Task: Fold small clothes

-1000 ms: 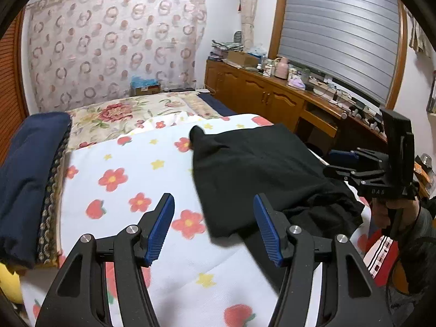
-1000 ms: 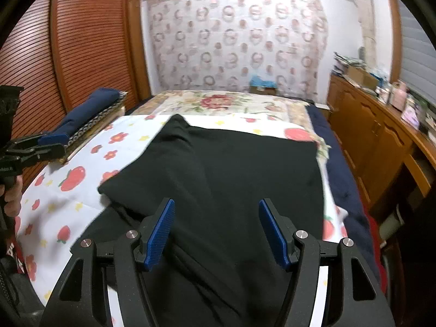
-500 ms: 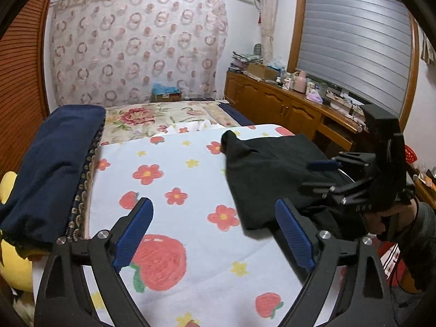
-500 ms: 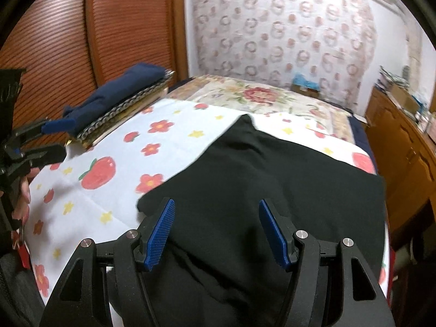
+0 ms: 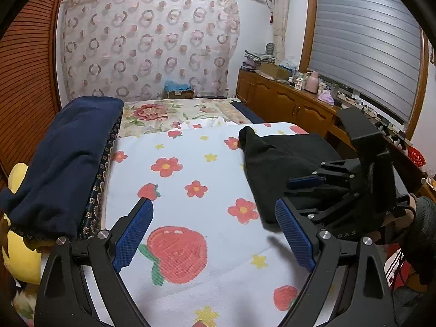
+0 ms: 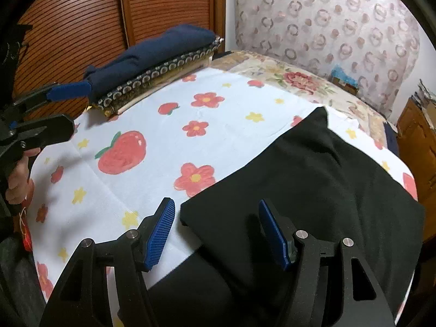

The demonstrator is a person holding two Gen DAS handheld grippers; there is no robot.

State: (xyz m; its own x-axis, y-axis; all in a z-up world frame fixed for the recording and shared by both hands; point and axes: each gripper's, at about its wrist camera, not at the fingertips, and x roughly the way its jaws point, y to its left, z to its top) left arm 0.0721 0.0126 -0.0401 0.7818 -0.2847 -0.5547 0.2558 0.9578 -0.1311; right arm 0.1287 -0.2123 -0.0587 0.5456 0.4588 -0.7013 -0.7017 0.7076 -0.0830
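Note:
A black garment [image 6: 313, 179] lies partly folded on the white flower-and-strawberry sheet [image 6: 152, 147], on its right side; it also shows in the left wrist view [image 5: 275, 160]. My right gripper [image 6: 218, 231] is open and empty, just above the garment's near left corner. It also shows in the left wrist view [image 5: 308, 184]. My left gripper [image 5: 215, 234] is open and empty above the bare sheet [image 5: 190, 212], left of the garment. It shows at the left edge of the right wrist view [image 6: 51, 106].
A folded navy blanket [image 5: 60, 155] on a patterned cushion lies along the bed's left side. A yellow plush [image 5: 19, 256] sits at the near left. A wooden cabinet [image 5: 294, 106] with clutter runs along the right. A floral bedspread [image 5: 163, 114] lies beyond.
Both grippers have drawn back and swung left. The left one now faces bare sheet instead of the garment, and its jaws stand wider. The right gripper now hovers over the garment's left corner.

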